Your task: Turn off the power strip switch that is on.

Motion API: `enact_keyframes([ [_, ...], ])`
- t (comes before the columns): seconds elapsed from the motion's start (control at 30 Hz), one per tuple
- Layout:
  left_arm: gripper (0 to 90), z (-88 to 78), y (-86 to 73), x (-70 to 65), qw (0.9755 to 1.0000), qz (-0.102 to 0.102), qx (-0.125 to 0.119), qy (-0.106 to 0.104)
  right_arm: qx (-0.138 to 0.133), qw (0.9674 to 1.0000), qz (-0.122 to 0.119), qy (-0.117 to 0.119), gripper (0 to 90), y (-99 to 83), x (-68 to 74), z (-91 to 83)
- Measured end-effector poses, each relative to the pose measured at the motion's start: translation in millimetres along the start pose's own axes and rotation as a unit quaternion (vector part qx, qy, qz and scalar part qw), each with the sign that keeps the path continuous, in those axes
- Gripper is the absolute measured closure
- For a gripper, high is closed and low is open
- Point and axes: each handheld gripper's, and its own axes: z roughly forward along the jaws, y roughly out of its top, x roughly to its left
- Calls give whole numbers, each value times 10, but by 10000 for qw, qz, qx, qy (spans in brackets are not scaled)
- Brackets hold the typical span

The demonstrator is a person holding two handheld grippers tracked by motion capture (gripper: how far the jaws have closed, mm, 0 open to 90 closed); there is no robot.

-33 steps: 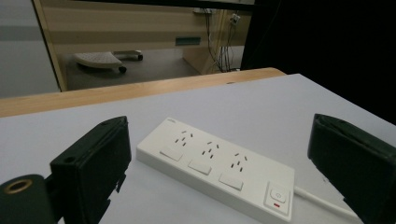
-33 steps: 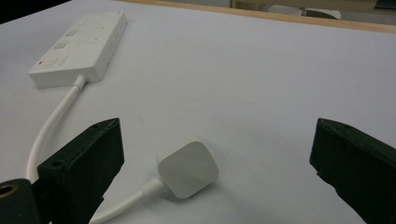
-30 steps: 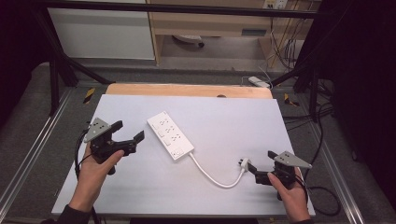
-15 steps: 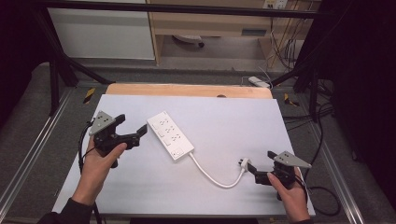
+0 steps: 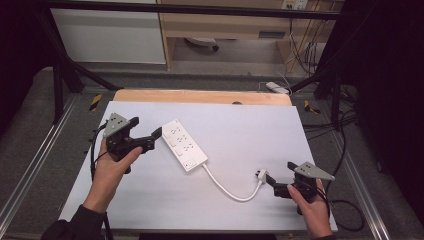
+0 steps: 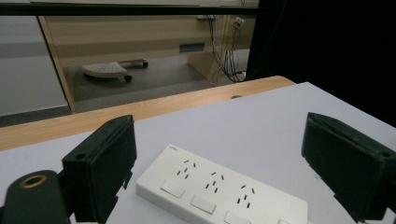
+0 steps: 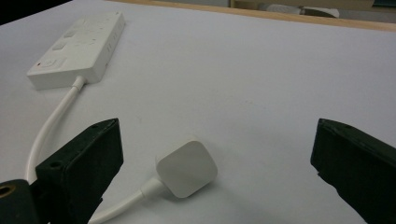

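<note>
High view: a white power strip [image 5: 184, 145] lies slantwise on the pale counter [image 5: 240, 125], a little left of the counter's middle. Its cord [image 5: 227, 187] leaves the strip's near end, loops toward the person and ends in a white plug [image 5: 262, 176] well to the strip's right.

At the strip's far left end the left gripper [image 5: 152, 138] is held in a hand [image 5: 111, 167], jaws spread and pointing at the strip's corner. From above the jaw tip looks just beside the strip, though whether it touches is hard to tell. Left gripper view: the strip [image 6: 219, 191] lies between and beyond the two parted black jaws, its rows of sockets and switches facing up, nothing gripped.

Right of the strip, near the counter's front edge, the right gripper [image 5: 272, 185] is held in the other hand [image 5: 310, 210], aimed at the plug. Right gripper view: the jaws stand wide apart, released, and the plug [image 7: 187, 168] rests on the counter between them, nearer the left jaw and clear of both. The cord [image 7: 51, 126] runs from the plug back to the strip [image 7: 77, 49] beyond.
</note>
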Motion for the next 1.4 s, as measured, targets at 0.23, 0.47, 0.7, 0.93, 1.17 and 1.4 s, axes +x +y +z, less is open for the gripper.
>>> enact_keyframes([
  [0.23,89,126,64,44,9999,-14,88,101,-11,10000,-19,-14,25,1,-5,-4],
  [0.47,71,227,121,69,9999,8,65,94,-17,10000,-16,19,25,3,-2,-9],
  [0.7,73,285,164,109,9999,0,61,148,-34,10000,-23,30,25,4,-3,-8],
  [0.93,73,351,160,173,9998,11,78,185,-12,10000,-20,35,25,2,0,-3],
  [1.17,67,423,115,217,9995,25,126,289,-33,10000,-30,19,25,9,5,-16],
  [1.4,77,525,119,252,9995,33,159,279,-41,10000,-34,45,25,8,1,-14],
])
